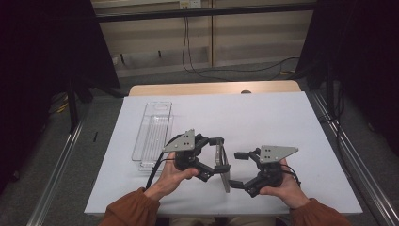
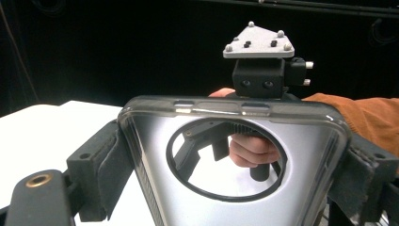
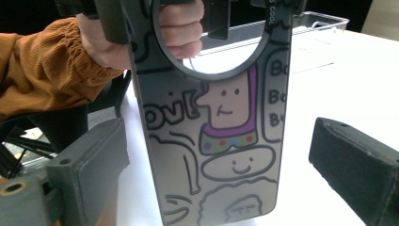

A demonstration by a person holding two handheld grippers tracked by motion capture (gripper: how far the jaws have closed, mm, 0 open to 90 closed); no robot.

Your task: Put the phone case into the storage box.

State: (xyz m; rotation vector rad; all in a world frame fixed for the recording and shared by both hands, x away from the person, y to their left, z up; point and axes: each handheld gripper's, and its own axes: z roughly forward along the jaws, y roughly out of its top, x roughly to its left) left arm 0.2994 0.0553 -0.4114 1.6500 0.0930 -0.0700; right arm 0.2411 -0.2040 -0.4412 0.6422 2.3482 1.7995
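Phone case [image 1: 222,162] stands on edge in front of the tray [image 1: 151,136], just to its right, clamped across its width by the left gripper [image 2: 226,155]; the right gripper [image 3: 221,174] has its jaws wide, one either side of the case's lower end, pads clear of it. Judged light, thin and somewhat flexible, with smooth, probably slippery faces and a ring cut-out. Best hold looks to be across the thicker side rims, away from the ring, with modest squeeze to avoid bowing it.

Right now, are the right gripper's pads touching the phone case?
Apart. In the right gripper view, white table shows between the phone case and each pad of the right gripper; the left gripper holds the case.
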